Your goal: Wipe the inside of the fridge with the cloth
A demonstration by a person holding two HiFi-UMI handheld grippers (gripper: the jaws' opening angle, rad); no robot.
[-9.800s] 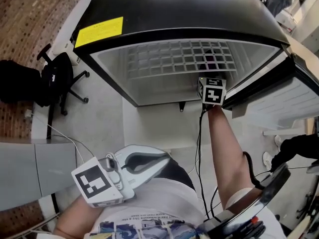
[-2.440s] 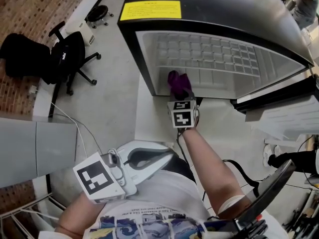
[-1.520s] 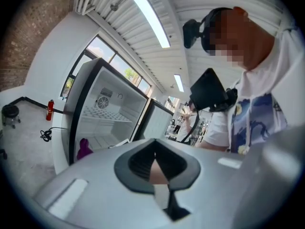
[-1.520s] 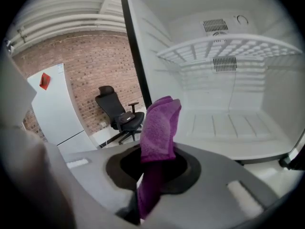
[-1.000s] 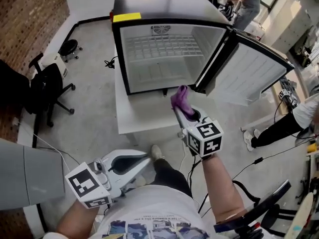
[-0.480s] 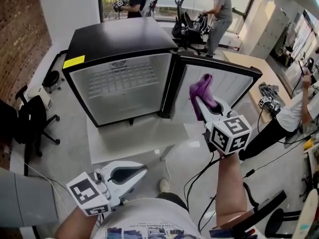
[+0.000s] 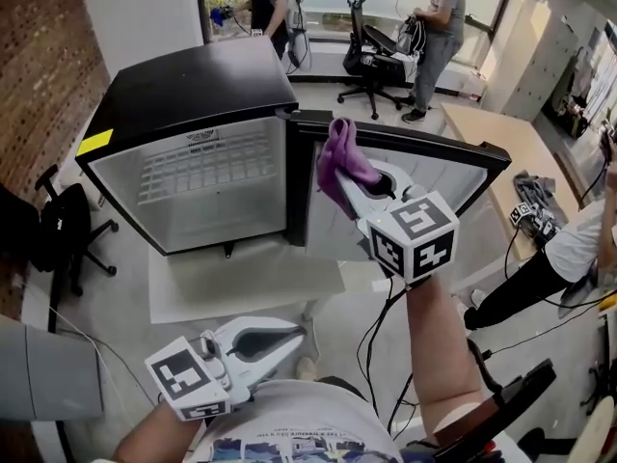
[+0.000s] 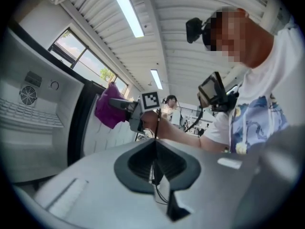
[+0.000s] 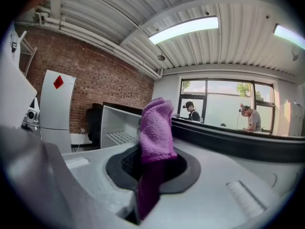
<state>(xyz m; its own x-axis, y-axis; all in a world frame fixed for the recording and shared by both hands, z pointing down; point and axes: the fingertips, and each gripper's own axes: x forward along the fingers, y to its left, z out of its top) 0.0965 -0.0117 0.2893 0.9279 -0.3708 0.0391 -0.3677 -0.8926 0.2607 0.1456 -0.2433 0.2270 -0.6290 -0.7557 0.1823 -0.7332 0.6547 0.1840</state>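
The black mini fridge [image 7: 183, 95] stands open on a white mat, its white inside and wire shelf [image 7: 198, 167] bare. Its door [image 7: 453, 167] hangs open to the right. My right gripper [image 7: 339, 177] is raised in front of the door's edge, well outside the fridge, shut on a purple cloth [image 7: 339, 157] that sticks up past its tips. In the right gripper view the cloth [image 9: 155, 132] is pinched between the jaws. My left gripper [image 7: 289, 334] sits low near my body, shut, holding nothing; the left gripper view shows its jaws [image 8: 155, 168] closed together.
A black office chair [image 7: 58, 234] stands left of the fridge against a brick wall. Two people [image 7: 439, 17] and another chair [image 7: 371, 46] are behind the fridge. A person [image 7: 554, 249] crouches at the right by a wooden table [image 7: 511, 138]. A cable [image 7: 381, 336] trails from my right gripper.
My right gripper with the cloth has pulled back out of the fridge and risen up in front of the door. My head view has lifted and swung. The left gripper stayed low.
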